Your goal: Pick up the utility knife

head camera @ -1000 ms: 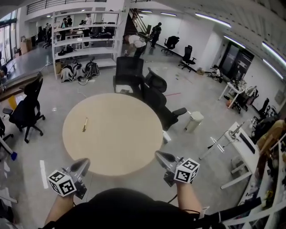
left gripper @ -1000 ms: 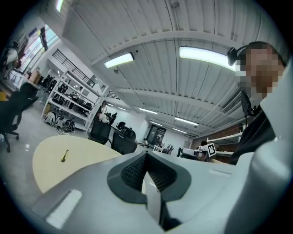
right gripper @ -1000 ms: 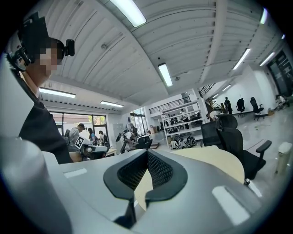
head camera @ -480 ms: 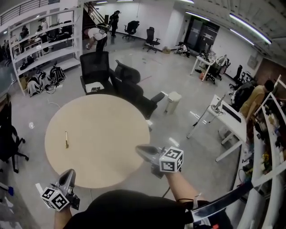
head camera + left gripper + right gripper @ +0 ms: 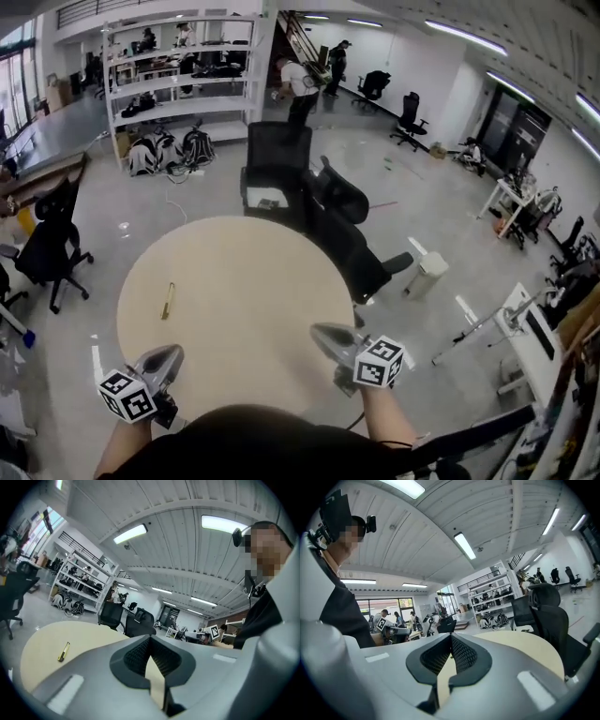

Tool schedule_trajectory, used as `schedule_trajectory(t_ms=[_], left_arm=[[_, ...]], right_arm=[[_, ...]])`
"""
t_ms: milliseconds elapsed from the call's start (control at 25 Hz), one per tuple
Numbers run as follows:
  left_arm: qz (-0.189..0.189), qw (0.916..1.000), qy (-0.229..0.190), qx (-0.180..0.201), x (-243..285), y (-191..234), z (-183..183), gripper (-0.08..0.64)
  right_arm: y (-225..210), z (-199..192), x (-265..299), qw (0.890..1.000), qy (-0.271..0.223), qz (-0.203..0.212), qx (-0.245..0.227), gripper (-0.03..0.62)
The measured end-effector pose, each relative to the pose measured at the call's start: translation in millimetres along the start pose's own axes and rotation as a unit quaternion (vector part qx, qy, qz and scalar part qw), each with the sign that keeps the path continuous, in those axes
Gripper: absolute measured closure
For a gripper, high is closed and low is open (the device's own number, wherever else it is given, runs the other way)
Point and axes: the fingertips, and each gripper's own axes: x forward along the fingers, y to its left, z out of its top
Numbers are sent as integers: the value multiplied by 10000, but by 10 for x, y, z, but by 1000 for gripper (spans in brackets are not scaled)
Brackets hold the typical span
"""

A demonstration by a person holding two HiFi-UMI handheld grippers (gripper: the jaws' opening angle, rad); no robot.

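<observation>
Utility knife [image 5: 168, 301]: lying on round table [image 5: 281, 253], left side, untouched. Left gripper [image 5: 172, 354], right gripper [image 5: 324, 332]: both clenched, empty, lately advanced over near table edge; approach begun, jaws must yet open

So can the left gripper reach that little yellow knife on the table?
Probably yes. The utility knife lies alone on the round table, ahead of the left gripper, with only bare tabletop between them. The jaws are shut, so they would have to open first.
</observation>
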Motion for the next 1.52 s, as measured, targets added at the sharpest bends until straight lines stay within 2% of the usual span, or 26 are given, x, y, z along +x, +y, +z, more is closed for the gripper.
schedule_trajectory(t_ms=[200, 360, 480, 600, 760, 1040, 1240, 1360, 1520], left_arm=[[379, 9992, -21, -147, 406, -1, -7, 568], [699, 9974, 105, -139, 376, 198, -77, 568], [797, 9963, 238, -230, 348, 539, -94, 568], [739, 9958, 420, -348, 409, 888, -116, 568], [734, 9948, 641, -303, 545, 1359, -48, 568], [1142, 9874, 1038, -355, 842, 2190, -202, 568], [1508, 9770, 1434, -472, 1106, 2664, -356, 556], [1783, 9656, 1803, -570, 1184, 2851, -557, 508], [2141, 9476, 2320, -488, 1370, 3249, -798, 447]], right_arm=[[-578, 202, 226, 9991, 72, 421, -73, 578], [-658, 107, 503, 9978, 208, 635, 16, 578], [-684, 43, 681, 9985, 234, 496, 88, 578], [-677, 11, 804, 9992, 234, 294, 137, 578], [-683, 2, 910, 9993, 311, 0, 187, 578], [-999, 27, 1040, 9986, 417, -276, 191, 578], [-1306, 54, 1202, 9979, 489, -353, 239, 578], [-1544, -16, 1378, 9973, 606, -229, 353, 578], [-1923, -117, 1690, 9967, 667, -146, 437, 578]])
